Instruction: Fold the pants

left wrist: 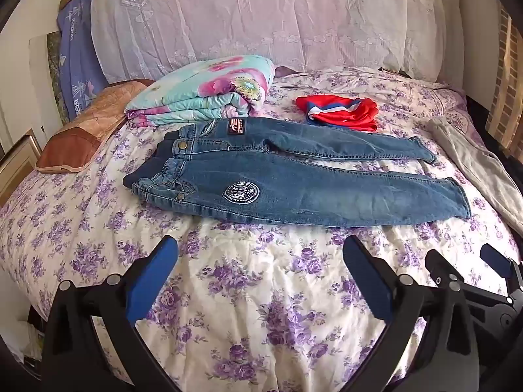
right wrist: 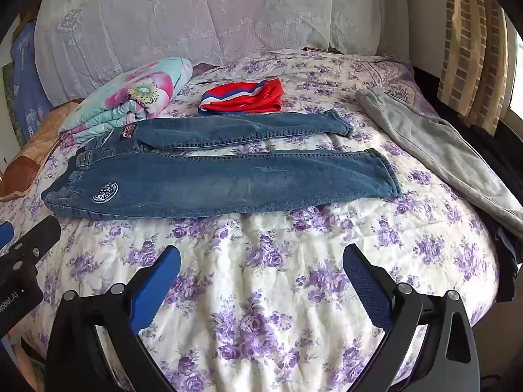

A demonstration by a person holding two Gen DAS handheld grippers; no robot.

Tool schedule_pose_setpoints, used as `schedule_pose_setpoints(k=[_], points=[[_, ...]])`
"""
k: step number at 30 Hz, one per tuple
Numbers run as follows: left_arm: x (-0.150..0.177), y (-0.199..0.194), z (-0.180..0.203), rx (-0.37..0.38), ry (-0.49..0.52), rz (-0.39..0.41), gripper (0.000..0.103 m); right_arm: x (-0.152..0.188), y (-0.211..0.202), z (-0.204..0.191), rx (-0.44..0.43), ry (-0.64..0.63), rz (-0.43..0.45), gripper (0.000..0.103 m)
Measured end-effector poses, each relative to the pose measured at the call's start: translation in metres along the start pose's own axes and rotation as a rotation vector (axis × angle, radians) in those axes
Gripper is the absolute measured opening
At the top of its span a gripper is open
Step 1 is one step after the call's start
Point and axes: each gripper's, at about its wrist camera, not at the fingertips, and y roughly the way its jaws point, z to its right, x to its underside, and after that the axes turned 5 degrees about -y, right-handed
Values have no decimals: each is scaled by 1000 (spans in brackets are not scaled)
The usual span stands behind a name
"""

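Note:
Blue jeans (left wrist: 294,183) lie flat on the flowered bed, waistband to the left, both legs stretched to the right and slightly apart. They also show in the right wrist view (right wrist: 212,183). A round white patch (left wrist: 241,192) sits on the near leg. My left gripper (left wrist: 260,261) is open and empty, hovering over the bedspread just in front of the jeans. My right gripper (right wrist: 261,264) is open and empty too, in front of the near leg. It also shows at the right of the left wrist view (left wrist: 464,261).
A folded floral quilt (left wrist: 202,94) and a brown pillow (left wrist: 81,134) lie behind the waistband. A red, white and blue garment (left wrist: 340,112) lies beyond the far leg. Grey pants (right wrist: 438,150) lie along the bed's right edge. A lace-covered headboard (left wrist: 261,16) stands behind.

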Motion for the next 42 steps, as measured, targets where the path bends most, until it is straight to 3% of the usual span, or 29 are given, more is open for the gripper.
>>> schedule_pose_setpoints(k=[42], points=[[6, 6, -2, 6, -2, -25, 98, -2, -4, -3, 4, -4, 4, 100]])
